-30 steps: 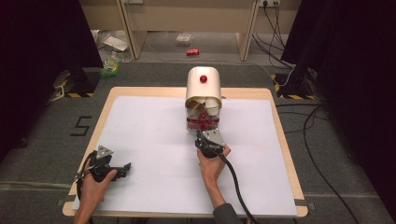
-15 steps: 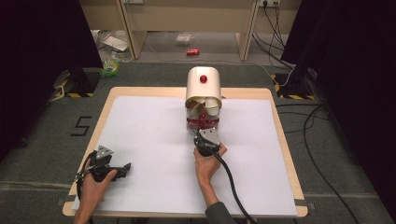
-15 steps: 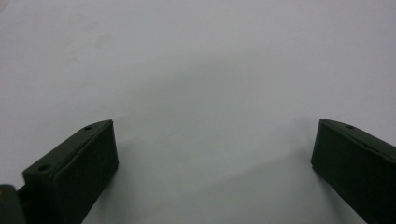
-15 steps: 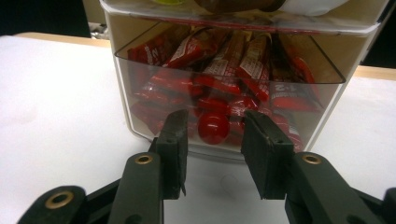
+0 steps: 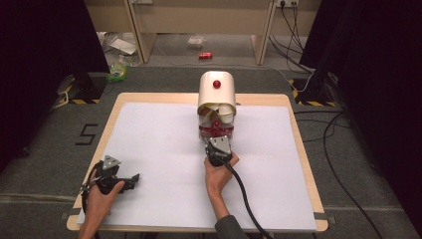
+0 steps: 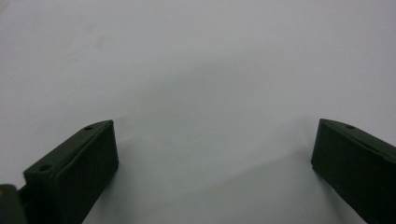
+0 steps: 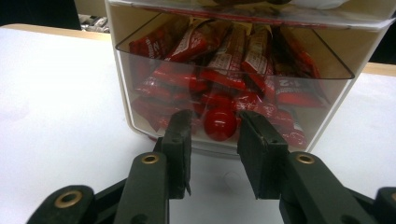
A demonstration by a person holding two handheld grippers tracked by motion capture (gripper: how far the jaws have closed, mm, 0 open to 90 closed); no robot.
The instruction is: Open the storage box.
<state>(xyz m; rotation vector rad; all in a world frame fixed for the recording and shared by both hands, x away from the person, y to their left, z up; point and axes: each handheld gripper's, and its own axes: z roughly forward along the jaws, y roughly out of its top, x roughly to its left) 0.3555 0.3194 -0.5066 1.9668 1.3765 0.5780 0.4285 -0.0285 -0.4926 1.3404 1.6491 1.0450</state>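
Note:
A cream dispenser box (image 5: 216,92) with a red button on top stands at the table's far middle. Its clear drawer (image 7: 140,84) holds several red snack packets (image 7: 187,46) and carries a red knob (image 7: 219,122) on its front. My right gripper (image 7: 215,123) points at the drawer, a jaw on each side of the knob with a thin gap showing at either side; the jaws have just been closing. In the high view that right gripper (image 5: 217,141) sits just in front of the drawer. My left gripper (image 5: 133,180) lies at the near left on the white sheet (image 6: 196,56), its jaws (image 6: 215,140) wide open around nothing.
The white sheet (image 5: 159,144) covers most of the wooden table (image 5: 303,164). A cable (image 5: 246,199) trails from the right gripper over the near edge. On the floor beyond lie a red can (image 5: 205,55) and litter; cables run at the right.
The right gripper has edged a little toward the drawer and its jaws have narrowed around the red knob. The left hand and gripper have stayed where they were.

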